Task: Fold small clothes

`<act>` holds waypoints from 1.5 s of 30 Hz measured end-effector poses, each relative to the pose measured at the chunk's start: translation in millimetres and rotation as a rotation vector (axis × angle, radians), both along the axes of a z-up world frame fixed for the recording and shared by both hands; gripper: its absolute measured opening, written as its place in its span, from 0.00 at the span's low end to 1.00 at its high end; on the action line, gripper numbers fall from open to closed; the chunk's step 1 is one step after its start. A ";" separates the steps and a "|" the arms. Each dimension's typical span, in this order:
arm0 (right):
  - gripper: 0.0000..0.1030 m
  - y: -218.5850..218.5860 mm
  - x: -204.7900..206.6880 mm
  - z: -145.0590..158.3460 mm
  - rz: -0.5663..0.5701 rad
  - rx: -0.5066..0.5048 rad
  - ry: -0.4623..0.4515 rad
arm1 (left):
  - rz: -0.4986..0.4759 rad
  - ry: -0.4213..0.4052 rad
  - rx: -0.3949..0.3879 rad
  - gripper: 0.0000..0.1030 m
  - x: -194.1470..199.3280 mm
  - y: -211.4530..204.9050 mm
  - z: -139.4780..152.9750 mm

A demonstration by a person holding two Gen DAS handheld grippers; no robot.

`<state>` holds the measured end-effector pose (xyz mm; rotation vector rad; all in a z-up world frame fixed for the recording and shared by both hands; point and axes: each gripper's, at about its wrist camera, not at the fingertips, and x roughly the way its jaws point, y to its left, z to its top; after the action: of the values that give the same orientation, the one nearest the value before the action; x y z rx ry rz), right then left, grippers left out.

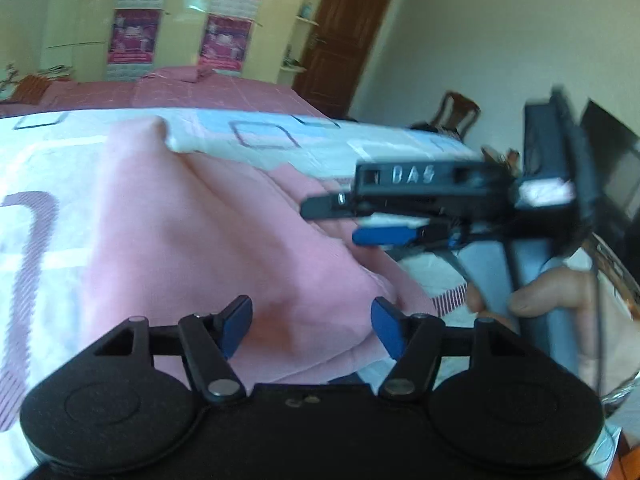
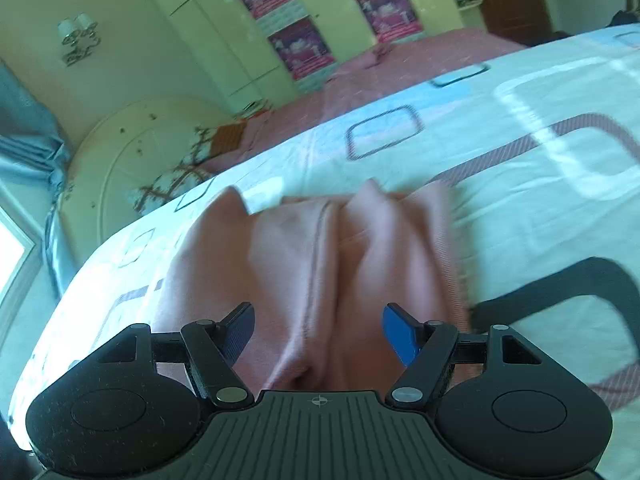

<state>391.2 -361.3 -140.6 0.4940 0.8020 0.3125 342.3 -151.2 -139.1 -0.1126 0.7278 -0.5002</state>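
We hold both grippers spread over a pink garment on the patterned bedsheet: left gripper empty, right gripper empty. The garment's near edge hides beneath our tools at 6 o'clock; motion blur smears its far folds at 12.

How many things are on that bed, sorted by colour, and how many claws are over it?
Pink garment: 1
White patterned bedspread: 1
Pink bedspread farther back: 1
Black claws with blue pads, both open: 2, left claw, right claw
Total: 5
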 end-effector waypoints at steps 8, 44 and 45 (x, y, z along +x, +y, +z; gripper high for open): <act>0.35 27.3 28.2 -28.8 0.043 0.007 0.077 | 0.249 -0.030 -0.012 0.67 7.6 66.4 15.5; 0.08 -13.2 14.8 -5.1 -0.063 -0.179 -0.041 | 0.217 0.064 -0.040 0.70 59.9 40.0 -15.7; 0.08 -16.0 16.4 -14.8 -0.078 -0.179 -0.012 | 0.211 0.077 -0.026 0.70 60.8 37.0 -20.4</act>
<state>407.6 -377.4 -155.4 0.3540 0.7888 0.1689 403.1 -114.2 -159.5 -0.2316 0.7746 -0.3051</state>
